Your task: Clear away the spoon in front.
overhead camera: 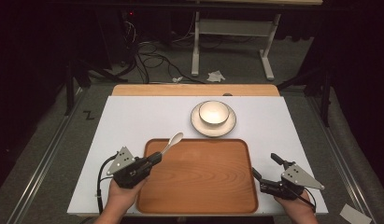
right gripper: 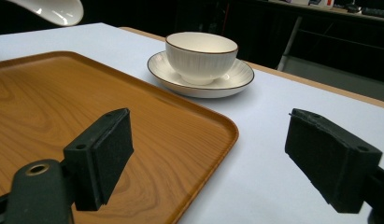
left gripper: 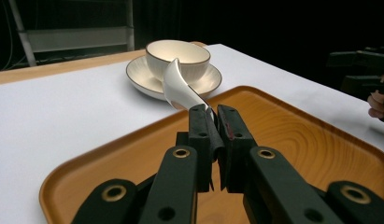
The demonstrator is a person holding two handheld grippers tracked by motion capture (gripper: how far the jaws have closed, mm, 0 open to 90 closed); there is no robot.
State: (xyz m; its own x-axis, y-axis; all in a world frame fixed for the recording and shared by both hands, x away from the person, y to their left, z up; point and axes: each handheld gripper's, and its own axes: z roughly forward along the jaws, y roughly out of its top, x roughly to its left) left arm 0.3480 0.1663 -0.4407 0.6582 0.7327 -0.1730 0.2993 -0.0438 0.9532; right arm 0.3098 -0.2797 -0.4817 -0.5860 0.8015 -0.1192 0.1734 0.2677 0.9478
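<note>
Spoon (left gripper: pixel 179 86) handle hidden between tongs (left gripper: pixel 213 122)

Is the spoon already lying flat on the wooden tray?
No. The left tongs hold the white spoon by its handle, with its bowl raised above the far edge of the tray.

Glossy white ceramic spoon (left gripper: pixel 177 87), glazed ribbed bowl (left gripper: pixel 178 58) on shiny saucer (left gripper: pixel 142 75), smooth grained wooden tray (overhead camera: pixel 199 182), matt white bench (overhead camera: pixel 129 121), matt black plastic fingers (right gripper: pixel 103 156).
</note>
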